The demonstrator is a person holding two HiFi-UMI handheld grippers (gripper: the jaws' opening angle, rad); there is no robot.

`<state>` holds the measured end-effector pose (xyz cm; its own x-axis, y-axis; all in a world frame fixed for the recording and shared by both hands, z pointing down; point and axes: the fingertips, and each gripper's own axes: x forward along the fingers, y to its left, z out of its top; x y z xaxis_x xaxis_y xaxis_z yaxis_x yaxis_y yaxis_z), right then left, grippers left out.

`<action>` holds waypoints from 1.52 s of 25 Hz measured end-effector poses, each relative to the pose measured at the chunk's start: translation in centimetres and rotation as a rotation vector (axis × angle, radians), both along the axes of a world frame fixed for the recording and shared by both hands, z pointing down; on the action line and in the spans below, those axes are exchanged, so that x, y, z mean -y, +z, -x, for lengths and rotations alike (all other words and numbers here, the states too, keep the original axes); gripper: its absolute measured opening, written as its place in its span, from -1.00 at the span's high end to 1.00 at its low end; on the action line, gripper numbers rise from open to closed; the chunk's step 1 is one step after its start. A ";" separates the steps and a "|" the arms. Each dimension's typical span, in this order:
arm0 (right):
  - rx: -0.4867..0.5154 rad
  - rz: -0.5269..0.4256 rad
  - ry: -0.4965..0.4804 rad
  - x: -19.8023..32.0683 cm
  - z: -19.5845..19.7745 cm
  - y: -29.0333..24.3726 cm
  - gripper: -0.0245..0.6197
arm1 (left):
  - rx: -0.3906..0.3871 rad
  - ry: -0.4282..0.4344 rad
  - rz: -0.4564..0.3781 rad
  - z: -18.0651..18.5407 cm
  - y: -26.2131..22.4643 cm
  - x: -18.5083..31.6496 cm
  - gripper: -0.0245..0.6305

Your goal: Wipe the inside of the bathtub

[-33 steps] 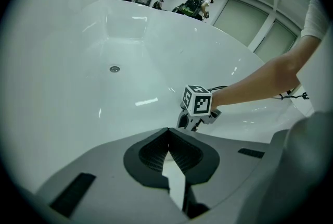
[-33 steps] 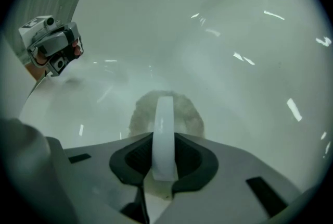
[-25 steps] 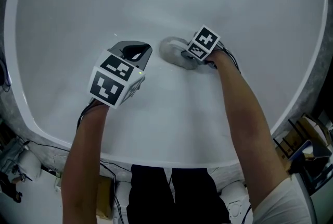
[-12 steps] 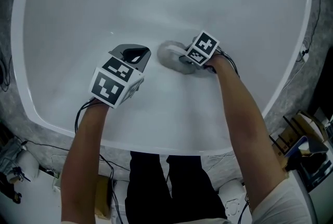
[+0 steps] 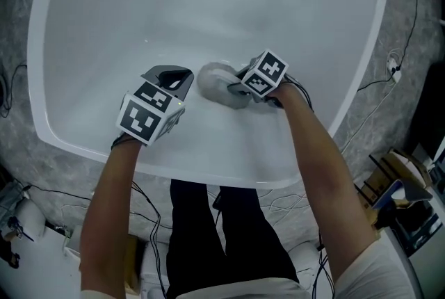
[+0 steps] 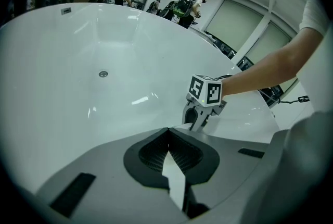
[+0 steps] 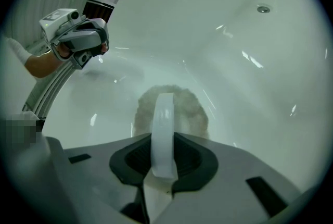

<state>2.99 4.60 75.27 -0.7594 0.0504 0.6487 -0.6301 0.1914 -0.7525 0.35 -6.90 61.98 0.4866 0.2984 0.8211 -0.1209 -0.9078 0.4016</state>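
In its own view, the right gripper (image 7: 164,138) has its jaws pinching the white handle (image 7: 164,113) of a grey pad (image 7: 195,111); the head view shows only the pad's round edge beyond that gripper. The left gripper (image 6: 169,137) has its jaws pressed together on nothing. The pad rests against the tub's (image 5: 208,167) inner surface, toward its near side. A drain fitting (image 6: 103,74) shows only in the gripper views. Both forearms (image 5: 316,158) reach in over the near rim, and the left gripper hangs just left of the pad.

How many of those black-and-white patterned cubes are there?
2. One marker cube rides on the left gripper; the other cube rides on the right gripper, which holds the grey scrubbing pad.
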 end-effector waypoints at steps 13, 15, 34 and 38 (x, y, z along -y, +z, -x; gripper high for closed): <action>0.161 -0.082 -0.069 -2.7 3.4 -11.8 0.63 | -0.022 -0.022 -0.065 0.6 -6.6 -2.9 0.89; 0.188 -0.097 -0.080 -3.3 4.0 -13.6 0.63 | -0.031 -0.023 -0.071 0.6 -7.6 -3.4 0.89; 0.198 -0.211 -0.110 -6.7 5.0 -21.7 0.63 | -0.113 -0.036 -0.063 1.4 -10.1 -7.4 0.89; 0.195 -0.185 -0.126 -7.8 4.4 -22.9 0.63 | -0.127 -0.021 -0.069 1.5 -11.1 -7.2 0.89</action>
<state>-1.41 12.39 52.35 -0.8660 0.0465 0.4978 -0.4394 0.4043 -0.8021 -1.18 0.31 50.85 0.5935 0.2321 0.7707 -0.0926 -0.9314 0.3519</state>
